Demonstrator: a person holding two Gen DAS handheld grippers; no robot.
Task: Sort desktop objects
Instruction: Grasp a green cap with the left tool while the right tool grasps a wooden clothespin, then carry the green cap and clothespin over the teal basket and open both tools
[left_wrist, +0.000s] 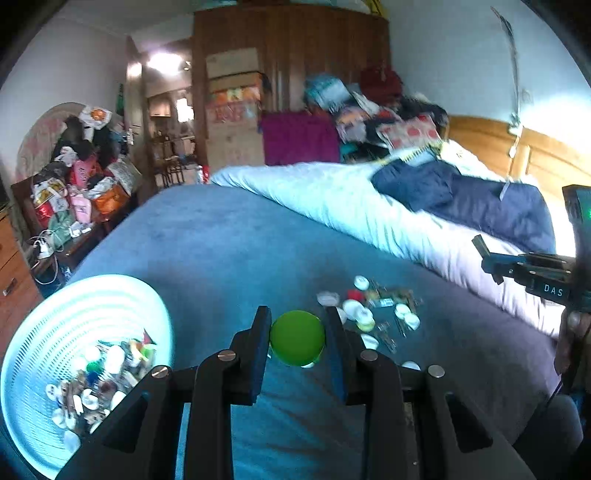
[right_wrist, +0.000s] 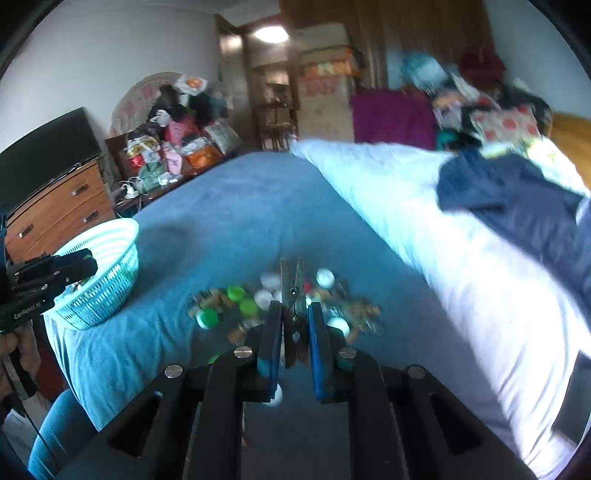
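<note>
My left gripper (left_wrist: 297, 328) is shut on a green bottle cap (left_wrist: 297, 338) and holds it above the blue bedspread (left_wrist: 221, 240). A light blue basket (left_wrist: 48, 332) with several caps and clothespins stands to its lower left; it also shows in the right wrist view (right_wrist: 107, 258). My right gripper (right_wrist: 293, 314) is shut on a wooden clothespin (right_wrist: 293, 291), held upright above a pile of caps and clothespins (right_wrist: 258, 299). The pile also shows in the left wrist view (left_wrist: 373, 310). The right gripper shows at the right edge of the left wrist view (left_wrist: 484, 251).
A white duvet (right_wrist: 424, 221) with dark blue clothing (right_wrist: 517, 199) lies on the bed's right side. A wooden dresser (right_wrist: 55, 206) with a black TV stands left. Cluttered bags (right_wrist: 173, 144), a wardrobe and cardboard boxes (left_wrist: 232, 110) line the back.
</note>
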